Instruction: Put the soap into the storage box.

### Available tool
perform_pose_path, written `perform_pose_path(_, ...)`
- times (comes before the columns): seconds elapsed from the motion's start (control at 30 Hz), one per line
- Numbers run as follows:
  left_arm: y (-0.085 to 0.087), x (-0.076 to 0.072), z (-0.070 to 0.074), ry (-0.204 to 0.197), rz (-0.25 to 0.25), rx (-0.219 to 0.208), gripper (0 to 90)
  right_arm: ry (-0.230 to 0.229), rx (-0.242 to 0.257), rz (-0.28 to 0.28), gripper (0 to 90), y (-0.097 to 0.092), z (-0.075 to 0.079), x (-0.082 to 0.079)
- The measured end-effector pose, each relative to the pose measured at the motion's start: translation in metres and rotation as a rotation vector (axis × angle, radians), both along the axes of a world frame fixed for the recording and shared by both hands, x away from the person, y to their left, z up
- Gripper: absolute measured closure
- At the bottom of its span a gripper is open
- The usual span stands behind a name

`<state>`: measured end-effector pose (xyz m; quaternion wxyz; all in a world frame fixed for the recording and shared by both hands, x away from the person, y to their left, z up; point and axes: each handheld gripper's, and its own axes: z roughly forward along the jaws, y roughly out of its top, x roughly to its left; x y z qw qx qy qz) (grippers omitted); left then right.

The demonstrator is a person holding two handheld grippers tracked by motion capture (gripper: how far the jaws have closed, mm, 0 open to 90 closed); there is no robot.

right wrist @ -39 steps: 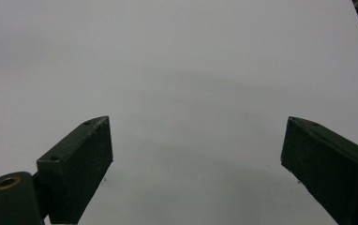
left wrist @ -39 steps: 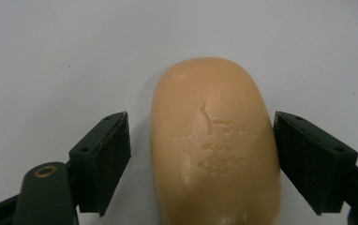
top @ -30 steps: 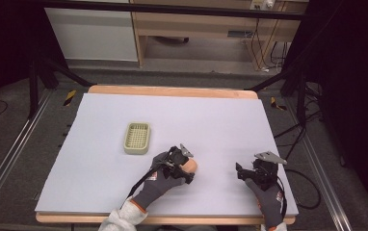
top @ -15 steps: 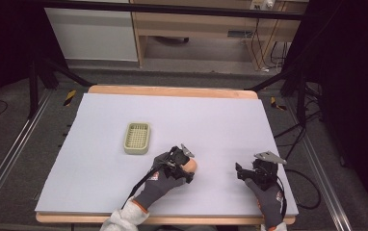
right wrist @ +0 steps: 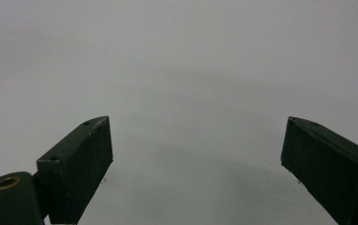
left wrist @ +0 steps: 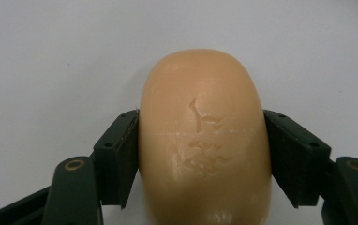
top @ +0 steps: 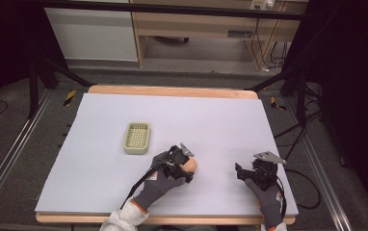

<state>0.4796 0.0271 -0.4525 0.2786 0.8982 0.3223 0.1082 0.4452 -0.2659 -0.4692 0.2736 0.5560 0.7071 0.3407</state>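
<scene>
So the left gripper (left wrist: 200, 154) is clamped on a smooth peach-coloured oval bar of soap (left wrist: 204, 140), 1 black jaw pressed flat against each long side. Some scuffed, raised markings show on the soap's top face. In the high view the soap (top: 190, 165) sits low at the table's near side, roughly in the middle, poking out just past the left gripper (top: 184, 161) and the grey-gloved hand (top: 160, 180) holding it. Can't tell if the bar is resting on the white table sheet (top: 211, 125) or held just above it.

The pale green slotted plastic soap dish (top: 137, 138) lies up and to the left of the soap, near but not touching.

The right gripper (right wrist: 196, 159) is let go, its 2 jaws spread wide over bare white sheet. In the high view it (top: 242, 172) sits at the near right, well apart from the soap.
</scene>
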Motion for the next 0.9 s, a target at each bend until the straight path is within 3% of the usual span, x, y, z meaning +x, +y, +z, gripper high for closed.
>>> perform_pose_path(0.37,0.019,-0.008,0.023,-0.048,0.011,-0.025,31.7,0.000,0.006,-0.008,9.6,0.000,0.001,0.000)
perform_pose_path(0.9,0.060,-0.015,0.039,-0.088,0.077,-0.056,31.7,-0.005,0.003,-0.009,9.5,-0.001,0.001,-0.001)
